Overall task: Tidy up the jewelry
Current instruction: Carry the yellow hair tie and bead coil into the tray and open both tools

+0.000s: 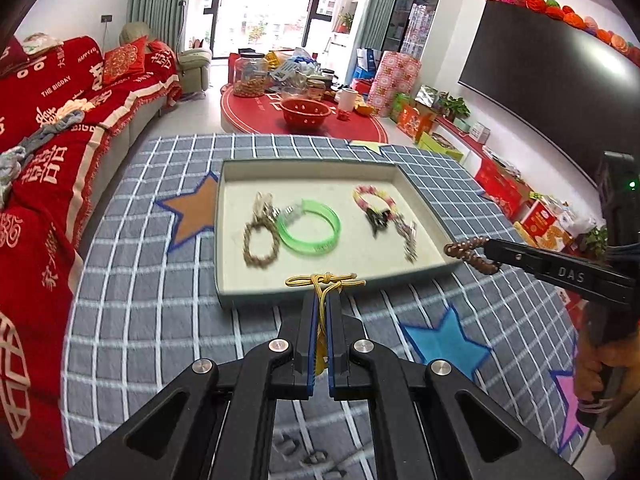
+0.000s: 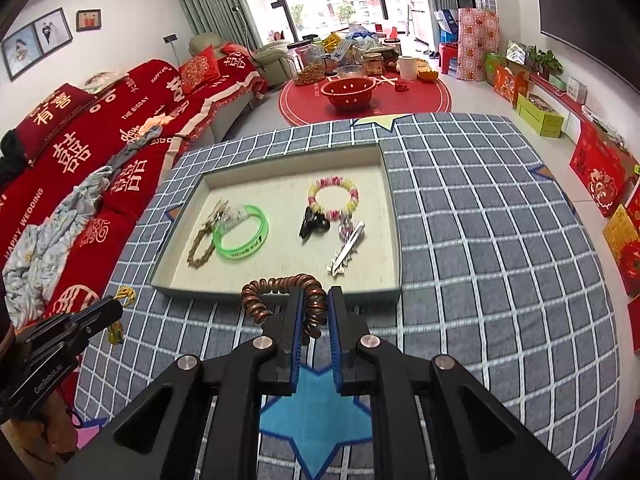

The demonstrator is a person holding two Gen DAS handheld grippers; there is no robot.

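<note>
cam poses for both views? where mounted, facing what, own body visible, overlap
Left wrist: on the left claw, facing forward over the tray; it grips a yellow cord. The right claw and hand enter at right.
Right wrist: on the right claw, same heading, shut on a copper coil bracelet. The left claw shows at lower left.
Shared: tray, green bangle, checked cloth, red sofa.

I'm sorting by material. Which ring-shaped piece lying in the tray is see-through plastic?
The green bangle, left of centre in the tray. The braided tan bracelet touching it and the pink-and-yellow beaded bracelet are opaque.
</note>
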